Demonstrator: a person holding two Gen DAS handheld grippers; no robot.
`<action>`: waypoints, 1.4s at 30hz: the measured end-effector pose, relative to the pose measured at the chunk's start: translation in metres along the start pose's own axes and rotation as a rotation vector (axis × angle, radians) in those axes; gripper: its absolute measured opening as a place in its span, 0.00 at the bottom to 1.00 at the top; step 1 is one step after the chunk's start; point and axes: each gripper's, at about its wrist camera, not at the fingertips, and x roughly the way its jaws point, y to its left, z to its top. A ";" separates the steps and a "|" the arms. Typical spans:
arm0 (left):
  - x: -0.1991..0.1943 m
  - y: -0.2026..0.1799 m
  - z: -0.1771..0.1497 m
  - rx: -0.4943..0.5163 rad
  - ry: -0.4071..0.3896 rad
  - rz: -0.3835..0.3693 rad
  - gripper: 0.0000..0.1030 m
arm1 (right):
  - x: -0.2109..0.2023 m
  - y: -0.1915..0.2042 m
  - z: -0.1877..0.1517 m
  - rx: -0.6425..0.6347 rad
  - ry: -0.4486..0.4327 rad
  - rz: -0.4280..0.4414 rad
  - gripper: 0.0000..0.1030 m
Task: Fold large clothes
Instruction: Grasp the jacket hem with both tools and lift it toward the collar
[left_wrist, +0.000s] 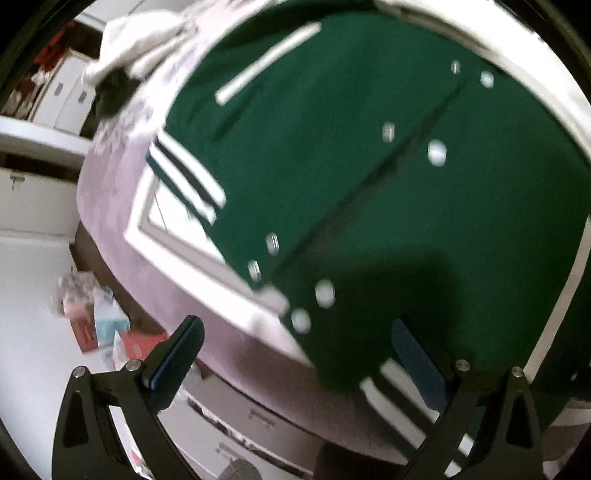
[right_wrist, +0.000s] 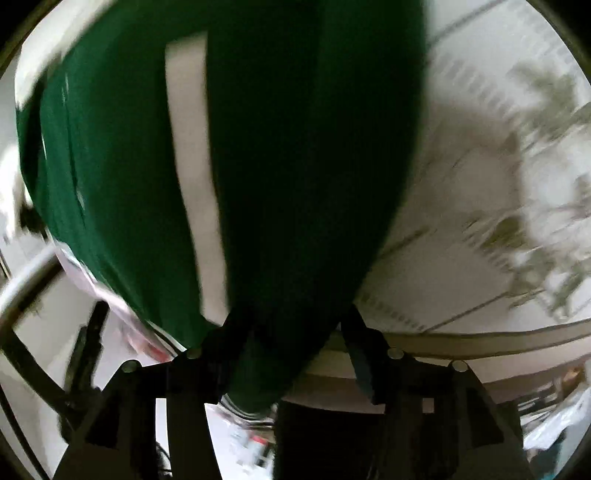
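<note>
- Black left gripper (left_wrist: 295, 354) stands spread wide, empty, above the dark green white-striped jacket (left_wrist: 351, 166).
- Jacket lies flat on the lilac bed sheet (left_wrist: 110, 199).
- Right gripper (right_wrist: 288, 332) is parted; jacket cloth hangs between its fingers; grip unclear.

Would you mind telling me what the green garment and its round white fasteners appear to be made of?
The green garment looks like a soft matte cloth, perhaps fleece or knit: it drapes, shows no sheen, and has striped ribbed trim. The blur leaves the weave open. The round white fasteners look hard, smooth and slightly glossy, probably plastic or metal snaps; I cannot tell which.
</note>
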 end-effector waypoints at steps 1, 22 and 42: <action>0.008 -0.002 -0.003 0.002 0.014 0.010 1.00 | 0.011 -0.005 -0.007 -0.014 0.008 -0.014 0.53; 0.018 0.097 -0.019 -0.281 -0.003 0.156 1.00 | -0.069 0.059 -0.034 -0.211 -0.136 -0.071 0.51; 0.075 0.172 -0.034 -0.352 -0.013 0.032 1.00 | 0.007 0.207 0.039 -0.276 -0.261 0.123 0.60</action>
